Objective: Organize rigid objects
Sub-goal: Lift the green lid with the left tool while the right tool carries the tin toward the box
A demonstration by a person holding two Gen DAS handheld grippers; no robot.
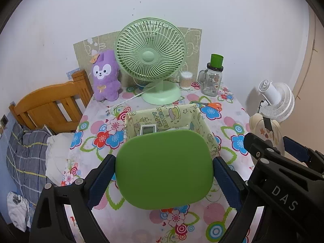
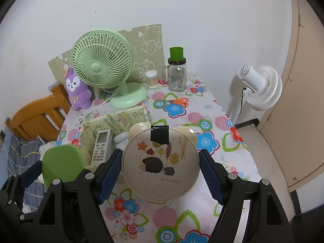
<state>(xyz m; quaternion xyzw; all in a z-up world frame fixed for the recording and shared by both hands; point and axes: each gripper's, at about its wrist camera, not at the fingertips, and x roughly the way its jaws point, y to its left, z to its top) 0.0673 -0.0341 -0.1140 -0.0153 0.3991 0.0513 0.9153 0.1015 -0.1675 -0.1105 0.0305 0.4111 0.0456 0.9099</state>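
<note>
My left gripper [image 1: 164,172] is shut on a green rounded case [image 1: 165,169], held just in front of the yellow patterned fabric box [image 1: 200,119]; the case also shows in the right wrist view [image 2: 61,163]. My right gripper [image 2: 161,172] is shut on a cream round hedgehog case [image 2: 160,162] with black tape on top, to the right of the box [image 2: 121,117]; the hedgehog case shows in the left wrist view [image 1: 265,131]. In the box lie a white remote control [image 2: 101,147] and a white jar [image 2: 121,138]. Orange scissors [image 2: 175,101] lie on the floral tablecloth [image 2: 202,121] behind it.
At the table's back stand a green desk fan [image 1: 150,60], a purple plush toy [image 1: 105,77], a cotton-swab tub [image 1: 185,80] and a glass mug-jar with a green cup on top [image 1: 212,77]. A white standing fan [image 2: 261,87] is at the right, a wooden bed frame [image 1: 52,105] at the left.
</note>
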